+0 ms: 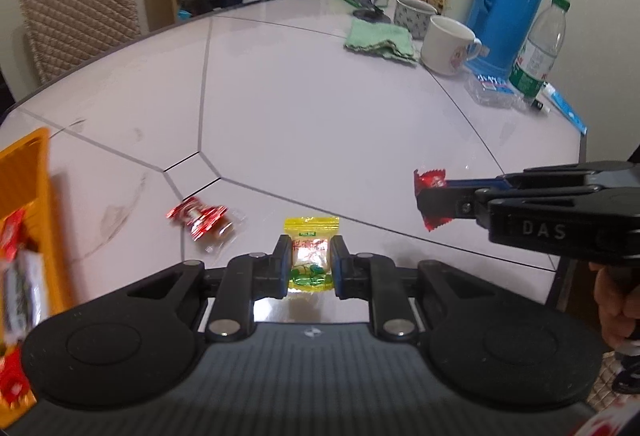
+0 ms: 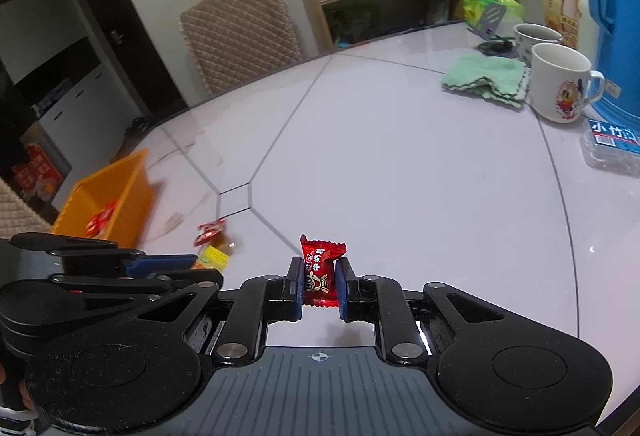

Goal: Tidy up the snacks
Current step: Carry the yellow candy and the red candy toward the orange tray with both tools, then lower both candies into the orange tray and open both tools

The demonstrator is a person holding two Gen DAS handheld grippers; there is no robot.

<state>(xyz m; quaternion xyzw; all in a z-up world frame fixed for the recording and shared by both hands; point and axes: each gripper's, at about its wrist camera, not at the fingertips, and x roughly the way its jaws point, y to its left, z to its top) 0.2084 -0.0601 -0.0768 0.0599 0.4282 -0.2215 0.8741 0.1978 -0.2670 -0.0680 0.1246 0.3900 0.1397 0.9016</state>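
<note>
We are holding a yellow snack packet (image 1: 311, 256) in the left gripper (image 1: 311, 263) and a red candy (image 2: 322, 270) in the right gripper (image 2: 319, 286), above the tabletop (image 1: 320, 116), risking either slippery wrapper sliding free short of the orange bin (image 2: 110, 192).

A yellow snack packet (image 1: 311, 256) with a green print at its lower end stands upright, pinched at its sides between the left claw's (image 1: 311, 265) pads. A red candy (image 2: 322, 270) in a crimped wrapper is pinched the same way in the right claw (image 2: 320, 286). A third red-wrapped candy (image 1: 202, 222) lies loose on the tabletop (image 1: 320, 108), near an orange bin (image 2: 108, 196) holding more wrapped snacks.
</note>
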